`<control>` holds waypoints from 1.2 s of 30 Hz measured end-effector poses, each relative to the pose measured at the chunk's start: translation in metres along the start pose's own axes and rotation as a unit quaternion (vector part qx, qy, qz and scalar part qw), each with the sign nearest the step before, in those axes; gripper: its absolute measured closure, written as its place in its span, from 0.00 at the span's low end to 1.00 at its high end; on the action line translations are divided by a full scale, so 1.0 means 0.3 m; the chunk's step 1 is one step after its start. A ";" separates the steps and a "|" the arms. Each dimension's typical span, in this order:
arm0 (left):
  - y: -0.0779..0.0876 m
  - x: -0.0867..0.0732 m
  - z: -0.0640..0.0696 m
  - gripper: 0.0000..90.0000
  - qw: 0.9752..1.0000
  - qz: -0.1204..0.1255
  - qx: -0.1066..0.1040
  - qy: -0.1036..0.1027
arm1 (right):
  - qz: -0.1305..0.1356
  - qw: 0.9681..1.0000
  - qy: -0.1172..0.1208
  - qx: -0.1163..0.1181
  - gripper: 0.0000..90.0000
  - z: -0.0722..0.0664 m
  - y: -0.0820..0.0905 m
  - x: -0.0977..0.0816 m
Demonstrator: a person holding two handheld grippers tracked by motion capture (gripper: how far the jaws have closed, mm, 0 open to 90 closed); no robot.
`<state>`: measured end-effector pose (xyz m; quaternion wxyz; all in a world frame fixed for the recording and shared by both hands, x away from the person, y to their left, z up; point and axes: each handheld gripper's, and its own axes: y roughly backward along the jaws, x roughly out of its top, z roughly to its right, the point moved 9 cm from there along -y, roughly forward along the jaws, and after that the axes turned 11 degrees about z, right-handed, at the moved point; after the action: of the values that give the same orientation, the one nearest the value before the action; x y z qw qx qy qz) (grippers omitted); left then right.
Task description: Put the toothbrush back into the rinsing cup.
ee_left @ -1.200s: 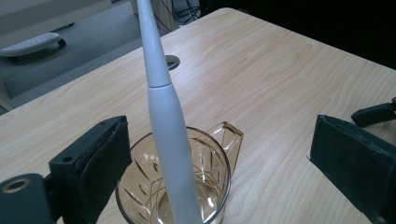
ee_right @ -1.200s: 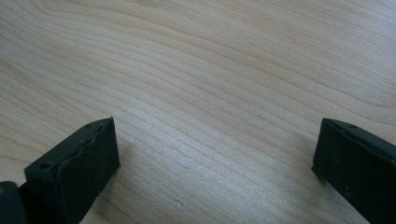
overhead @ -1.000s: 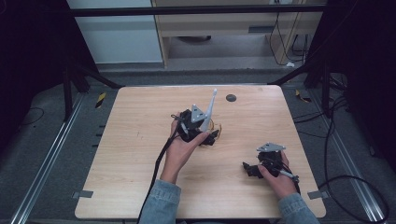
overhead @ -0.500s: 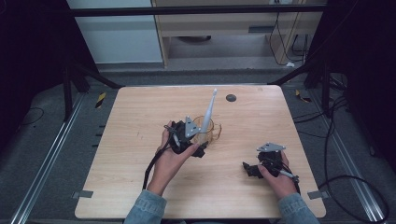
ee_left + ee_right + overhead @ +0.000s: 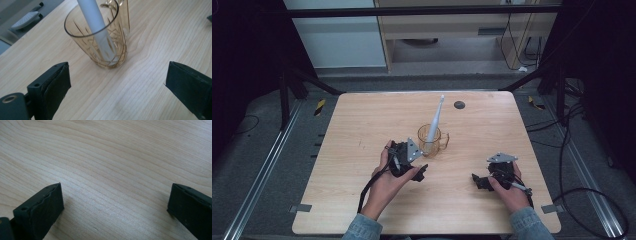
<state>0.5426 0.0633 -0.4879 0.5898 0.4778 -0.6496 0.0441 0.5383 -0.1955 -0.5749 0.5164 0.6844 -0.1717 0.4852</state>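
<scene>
An amber glass mug point(image 5: 432, 141) stands upright near the middle of the wooden table point(image 5: 362, 125). A white handle-like stick point(image 5: 435, 116) leans in it, pointing up and away. In the left gripper view the mug point(image 5: 100, 47) and the stick point(image 5: 96, 25) sit just ahead of the jaws. My left gripper point(image 5: 414, 162) point(image 5: 117, 85) is open, just short of the mug on its near left, touching nothing. My right gripper point(image 5: 484, 176) point(image 5: 115, 205) rests low over bare wood at the front right, open and empty.
A small dark round disc point(image 5: 459, 104) lies near the table's far edge, behind the mug. The left gripper's cable point(image 5: 369, 187) trails toward the front edge. Metal rails and floor cables run along both sides of the table.
My left gripper has drawn back from the mug toward the front of the table, leaving the mug and stick standing free. The right gripper has stayed put.
</scene>
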 end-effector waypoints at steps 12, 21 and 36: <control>0.007 -0.094 -0.061 0.06 0.999 -0.016 0.004 0.035 | 0.000 1.000 0.000 0.000 0.00 0.000 0.000 0.000; 0.024 -0.155 -0.109 0.05 0.998 -0.028 0.019 0.057 | 0.000 1.000 0.000 0.000 0.00 0.000 0.000 0.000; 0.057 -0.245 -0.195 0.05 0.993 -0.037 0.050 0.099 | 0.000 1.000 -0.001 0.000 0.00 -0.001 0.000 0.000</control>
<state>0.5623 0.1507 -0.5211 0.6278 0.5240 -0.5665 0.1018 0.5382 -0.1953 -0.5749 0.5165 0.6849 -0.1723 0.4841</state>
